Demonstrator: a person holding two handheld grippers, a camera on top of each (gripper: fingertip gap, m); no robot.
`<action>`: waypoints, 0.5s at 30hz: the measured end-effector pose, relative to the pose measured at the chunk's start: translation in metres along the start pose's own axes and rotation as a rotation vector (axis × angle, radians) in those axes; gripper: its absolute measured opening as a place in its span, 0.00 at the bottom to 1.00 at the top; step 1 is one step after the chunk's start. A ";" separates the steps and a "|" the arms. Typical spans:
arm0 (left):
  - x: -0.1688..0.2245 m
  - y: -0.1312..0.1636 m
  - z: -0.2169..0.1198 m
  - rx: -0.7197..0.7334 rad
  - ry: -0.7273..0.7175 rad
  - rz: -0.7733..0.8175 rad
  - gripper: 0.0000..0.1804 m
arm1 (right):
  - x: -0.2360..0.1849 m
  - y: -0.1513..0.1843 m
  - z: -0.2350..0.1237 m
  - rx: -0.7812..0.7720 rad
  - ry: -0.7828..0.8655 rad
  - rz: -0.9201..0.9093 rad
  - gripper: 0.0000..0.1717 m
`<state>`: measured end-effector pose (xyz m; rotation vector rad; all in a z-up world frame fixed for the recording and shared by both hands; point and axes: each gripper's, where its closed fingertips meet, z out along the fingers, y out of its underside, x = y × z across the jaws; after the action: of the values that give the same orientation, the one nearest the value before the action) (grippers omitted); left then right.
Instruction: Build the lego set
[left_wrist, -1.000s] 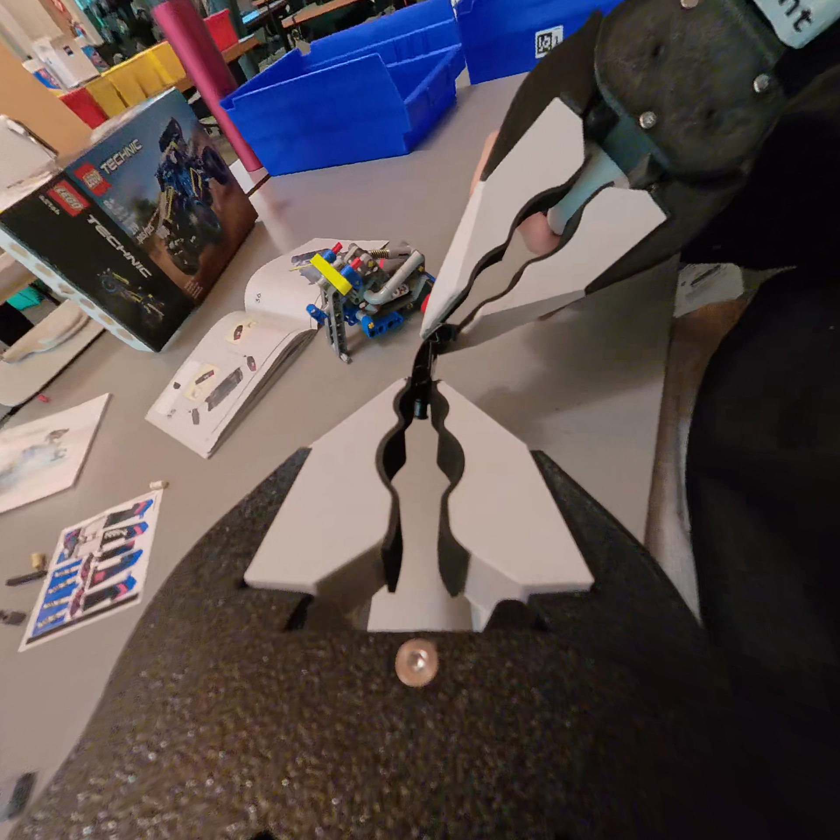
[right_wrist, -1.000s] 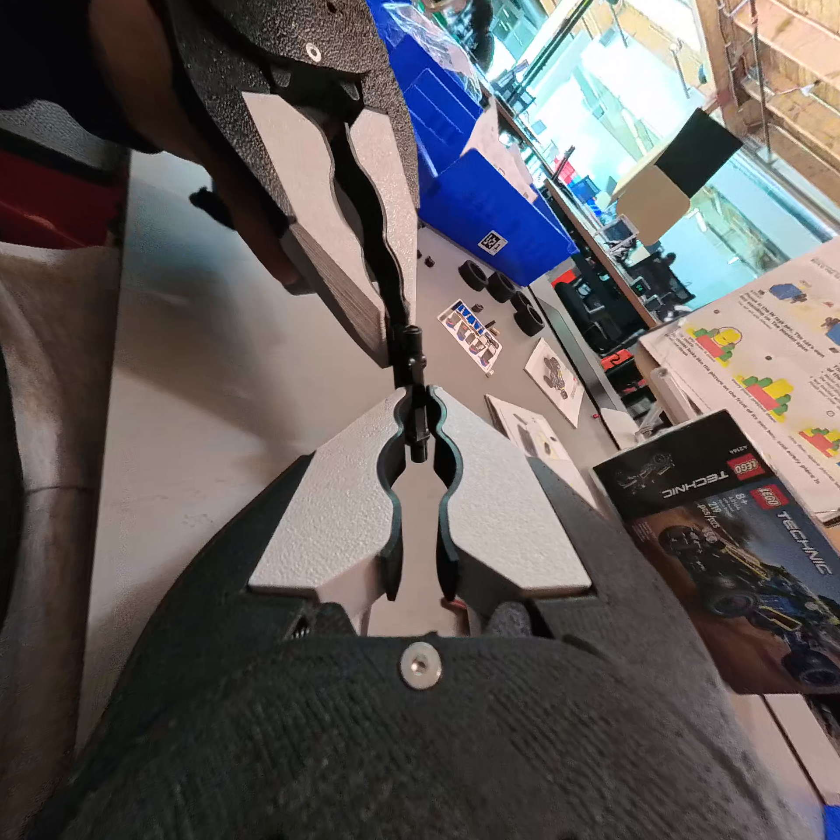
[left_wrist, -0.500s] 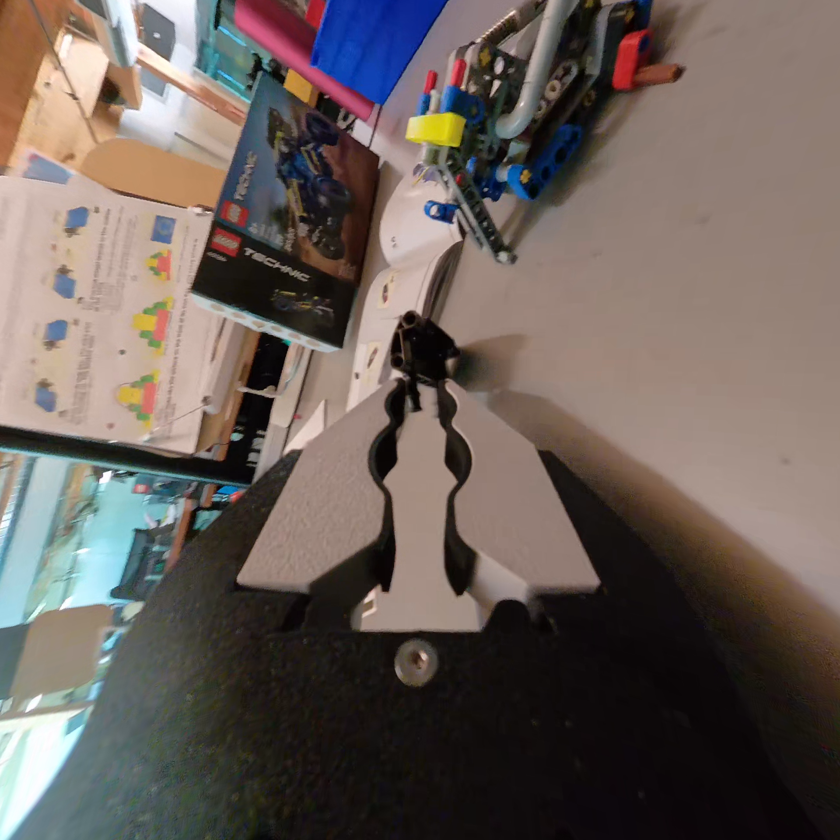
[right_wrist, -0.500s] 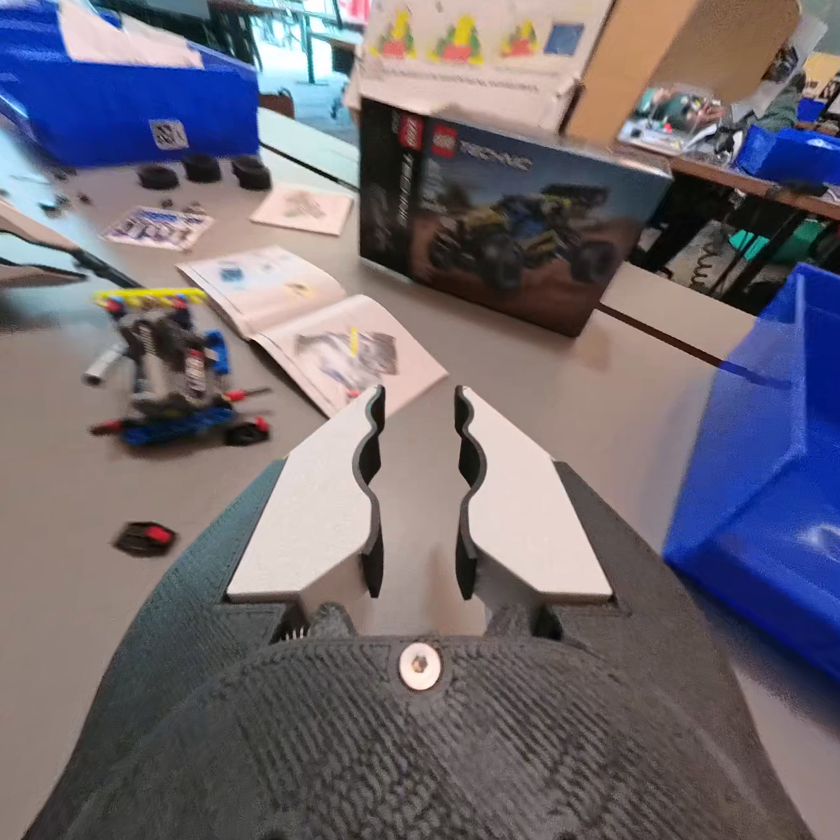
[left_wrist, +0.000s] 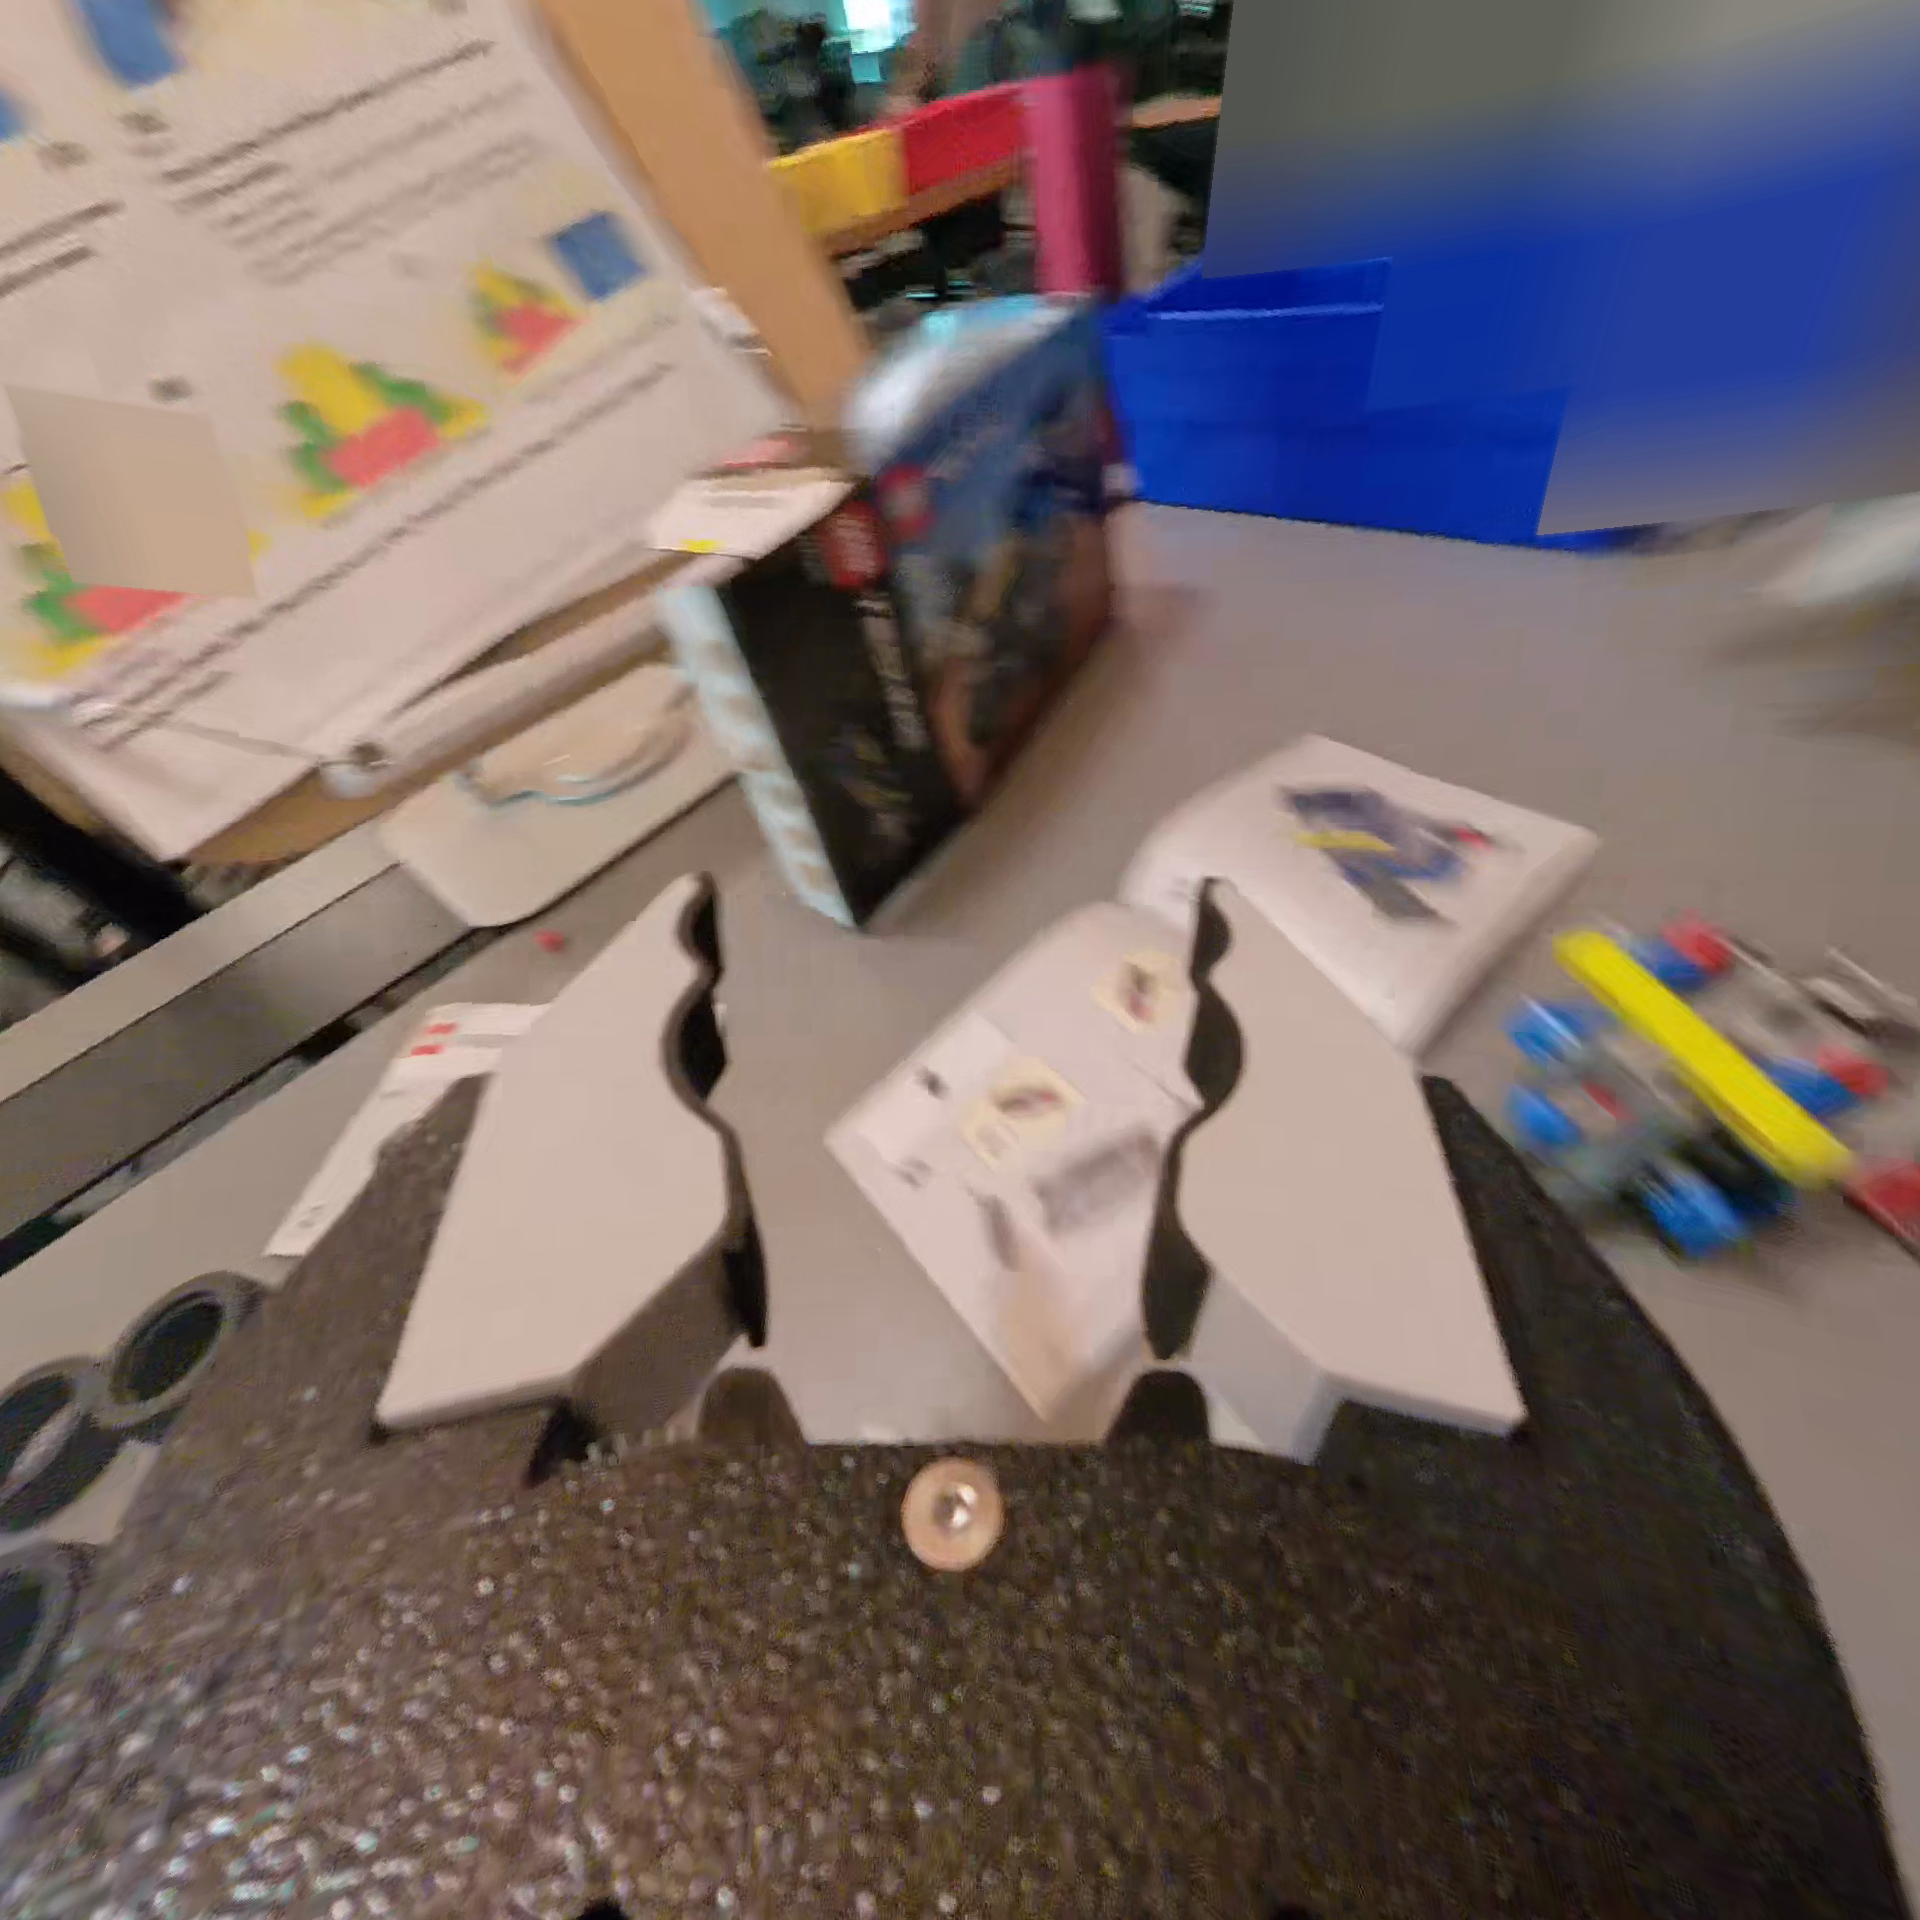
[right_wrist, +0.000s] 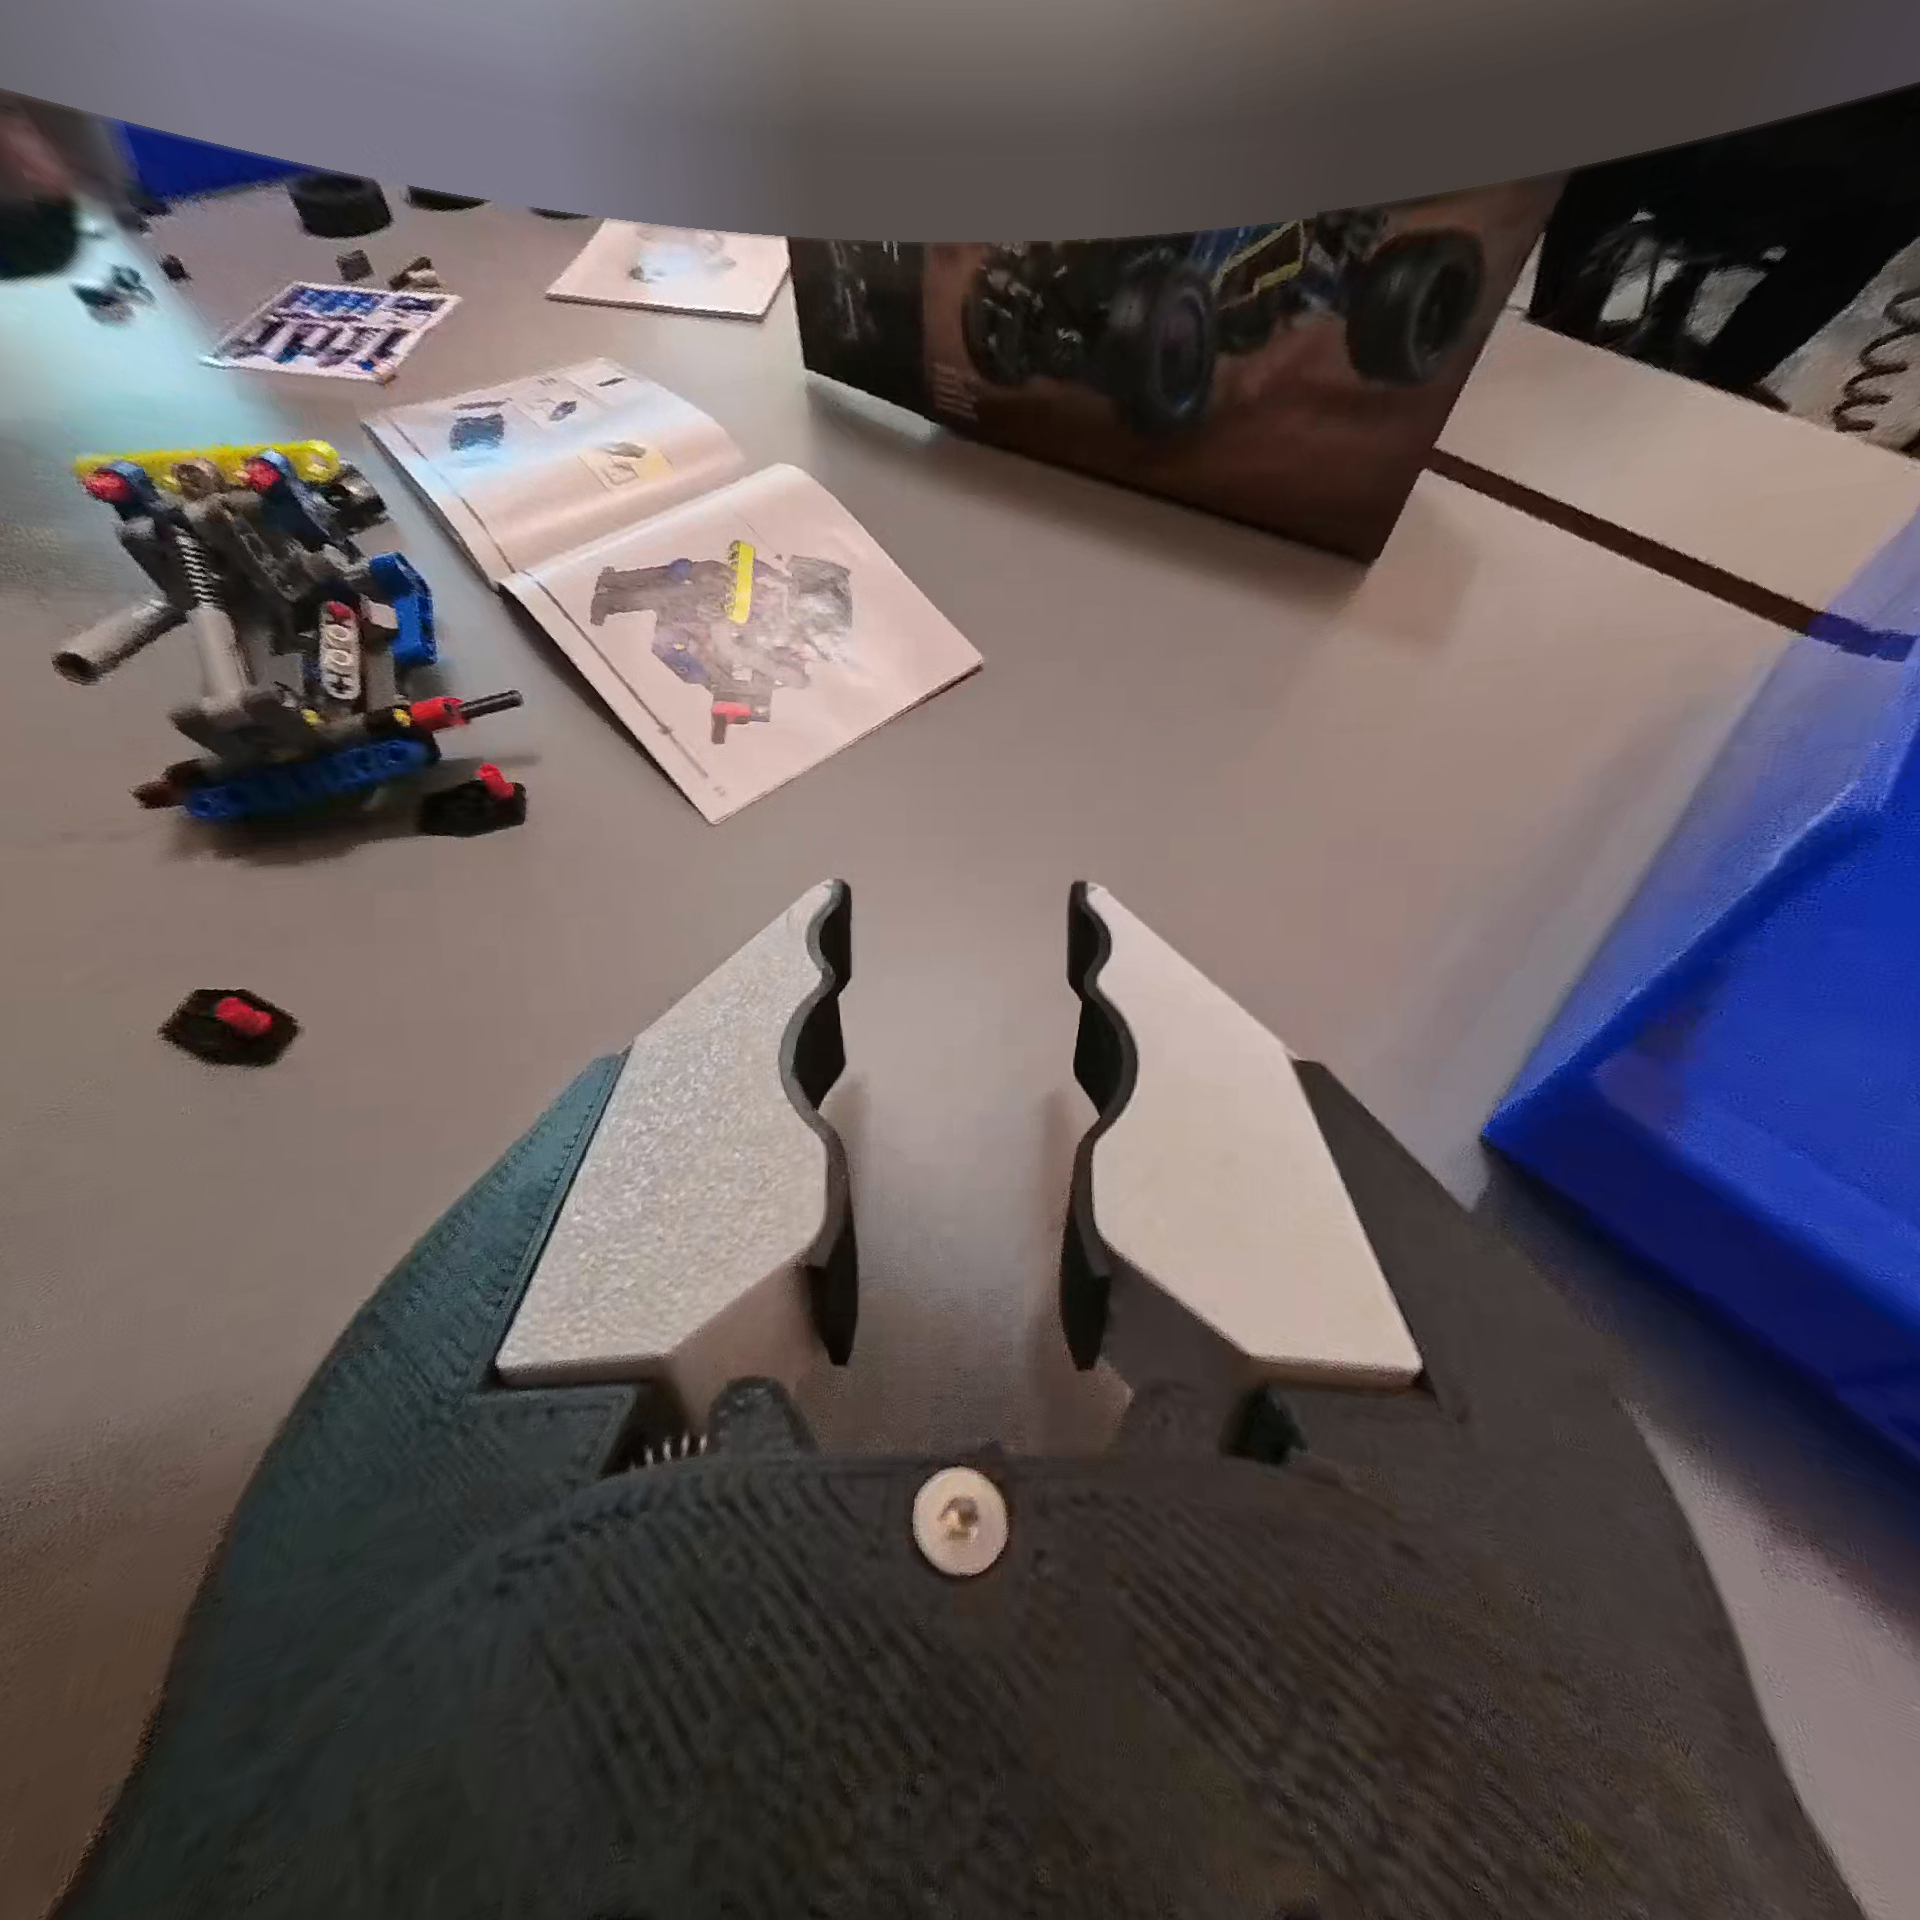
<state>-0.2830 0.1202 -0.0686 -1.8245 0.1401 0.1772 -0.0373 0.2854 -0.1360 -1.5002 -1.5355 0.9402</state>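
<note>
Black pin gone from both tongs since second ago. Left tongs (left_wrist: 956, 914) spread wide, bare, above booklet (left_wrist: 1049, 1122). Right tongs (right_wrist: 958, 904) parted, bare, above table (right_wrist: 1195, 748), beside bin (right_wrist: 1766, 1091).

A grey table (right_wrist: 1195, 727) carries an open booklet (right_wrist: 665, 561), a toy box (right_wrist: 1195, 384), a brick model (right_wrist: 281, 644) — and a blue bin (right_wrist: 1766, 1091).

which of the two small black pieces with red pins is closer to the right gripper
The lone black piece with a red pin at the left; the other lies farther off, beside the partly built model.

Part-built brick model (right_wrist: 281, 644) on table (right_wrist: 1143, 727)
</note>
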 end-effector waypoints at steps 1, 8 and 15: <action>-0.020 -0.004 0.015 0.011 -0.049 -0.049 0.56 | -0.002 -0.002 -0.002 0.004 -0.004 0.001 0.23; -0.088 -0.010 0.117 0.032 -0.023 -0.142 0.62 | 0.013 -0.001 -0.009 0.006 0.064 -0.008 0.24; -0.065 -0.002 0.171 -0.054 0.334 -0.187 0.62 | 0.010 0.005 -0.004 -0.007 0.029 -0.005 0.24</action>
<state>-0.3548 0.2865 -0.0971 -1.8981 0.1988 -0.2598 -0.0317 0.2958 -0.1390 -1.5075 -1.5230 0.9075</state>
